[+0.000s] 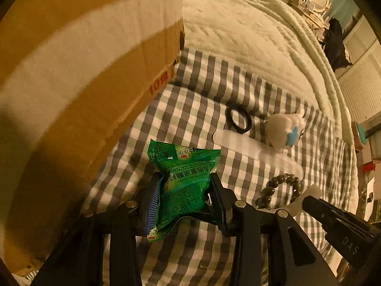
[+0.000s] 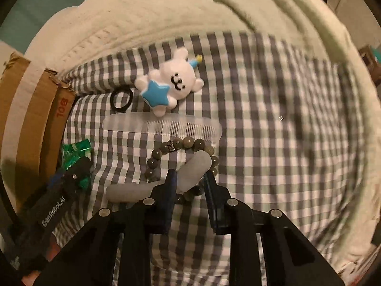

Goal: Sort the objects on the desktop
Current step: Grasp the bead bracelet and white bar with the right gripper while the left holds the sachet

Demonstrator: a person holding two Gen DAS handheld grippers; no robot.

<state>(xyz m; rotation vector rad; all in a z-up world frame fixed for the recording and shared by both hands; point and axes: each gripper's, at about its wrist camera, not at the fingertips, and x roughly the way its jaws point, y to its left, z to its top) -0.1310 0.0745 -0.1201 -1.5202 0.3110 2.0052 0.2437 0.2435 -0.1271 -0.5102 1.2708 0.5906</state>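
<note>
My left gripper (image 1: 185, 178) is shut on a crumpled green sachet (image 1: 183, 181), held just above the checked cloth (image 1: 190, 109) beside a cardboard box (image 1: 71, 71). In the right wrist view my right gripper (image 2: 190, 174) points down at a translucent white curved piece (image 2: 195, 166) that lies across a dark bead bracelet (image 2: 185, 141). Its fingers stand close on either side of the piece, and the pads look pressed on it. A stretch of bracelet also runs between them. The left wrist view shows the right gripper (image 1: 309, 200) at the bracelet (image 1: 281, 181) too.
Past the bracelet lie a clear comb (image 2: 162, 125), a black hair tie (image 2: 122, 101) and a white bear toy with a blue star (image 2: 171, 83). The box (image 2: 28, 119) stands at the left. A cream blanket (image 2: 166, 12) borders the cloth at the far side.
</note>
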